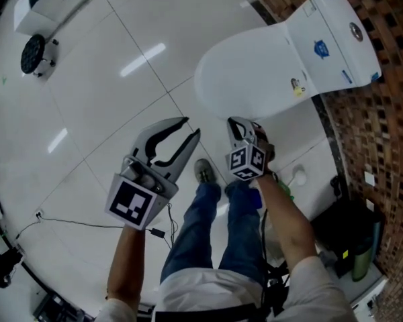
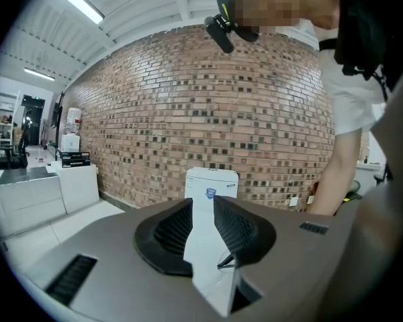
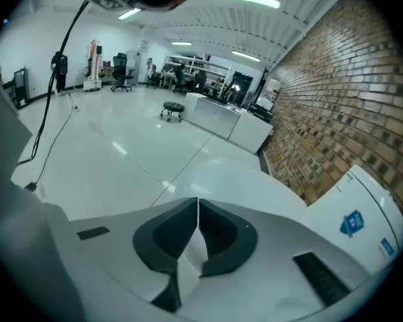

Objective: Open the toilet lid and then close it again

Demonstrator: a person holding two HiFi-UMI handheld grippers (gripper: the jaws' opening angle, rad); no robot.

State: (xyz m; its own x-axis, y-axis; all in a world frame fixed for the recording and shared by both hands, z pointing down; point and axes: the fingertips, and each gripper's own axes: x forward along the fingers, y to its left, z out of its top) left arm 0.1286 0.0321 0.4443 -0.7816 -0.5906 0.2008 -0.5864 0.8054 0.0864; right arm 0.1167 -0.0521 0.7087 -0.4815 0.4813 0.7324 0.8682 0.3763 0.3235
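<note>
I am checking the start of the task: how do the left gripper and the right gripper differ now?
The left gripper has its jaws apart; the right gripper has them together. The left gripper is over the floor, farther from the closed toilet lid; the right gripper is nearer its front edge. Both hold nothing.

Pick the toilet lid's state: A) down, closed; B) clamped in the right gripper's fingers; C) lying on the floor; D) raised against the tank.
A: in the head view the toilet lid lies flat and shut in front of the tank.
</note>
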